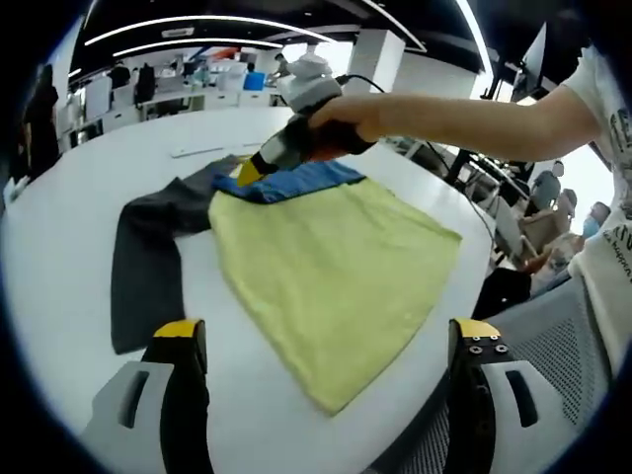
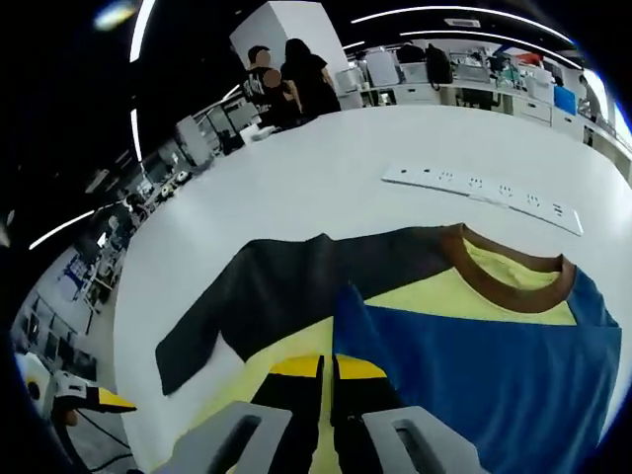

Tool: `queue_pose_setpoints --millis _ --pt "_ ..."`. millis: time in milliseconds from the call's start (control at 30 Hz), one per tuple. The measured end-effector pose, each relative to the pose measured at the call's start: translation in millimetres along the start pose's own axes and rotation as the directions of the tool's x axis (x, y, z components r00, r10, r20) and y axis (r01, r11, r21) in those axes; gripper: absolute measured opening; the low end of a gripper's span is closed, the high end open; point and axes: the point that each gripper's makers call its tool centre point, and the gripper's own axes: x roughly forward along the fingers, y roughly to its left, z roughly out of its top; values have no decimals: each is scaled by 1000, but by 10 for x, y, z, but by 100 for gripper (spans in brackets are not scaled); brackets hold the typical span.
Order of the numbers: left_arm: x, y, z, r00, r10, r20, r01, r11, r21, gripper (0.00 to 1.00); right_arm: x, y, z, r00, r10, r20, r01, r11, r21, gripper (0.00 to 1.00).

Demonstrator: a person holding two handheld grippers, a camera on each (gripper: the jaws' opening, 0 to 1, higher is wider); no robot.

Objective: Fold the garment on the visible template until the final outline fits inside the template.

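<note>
On the white table the garment lies spread, the left gripper splayed wide above it, the right gripper apparently pinched on its blue-yellow fabric edge.

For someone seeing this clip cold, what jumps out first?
The yellow garment spread across the white table dominates the left gripper view, with a dark grey sleeve trailing off to one side. At its far edge the right gripper, held in a person's hand, presses at the blue panel. A white power strip lies beyond the brown collar.
</note>
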Motion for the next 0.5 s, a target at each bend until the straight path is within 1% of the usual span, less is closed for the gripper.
queue_pose_setpoints --millis 33,200,333,500 --pt "-4 8 -8 1000 1 -4 -1 1000 2 97 -8 -16 4 1000 -6 1 6 1000 -8 0" --pt "-28 52 -9 1000 14 1 -14 1000 -4 98 -90 -105 23 999 -42 8 43 997 -68 9" --pt "-28 54 -1 1000 16 3 -16 1000 -3 98 -108 -144 12 999 -46 2 46 994 -95 19" --pt "-18 48 10 1000 13 1 -13 1000 2 98 -97 -201 -44 998 -56 -15 54 990 -130 22"
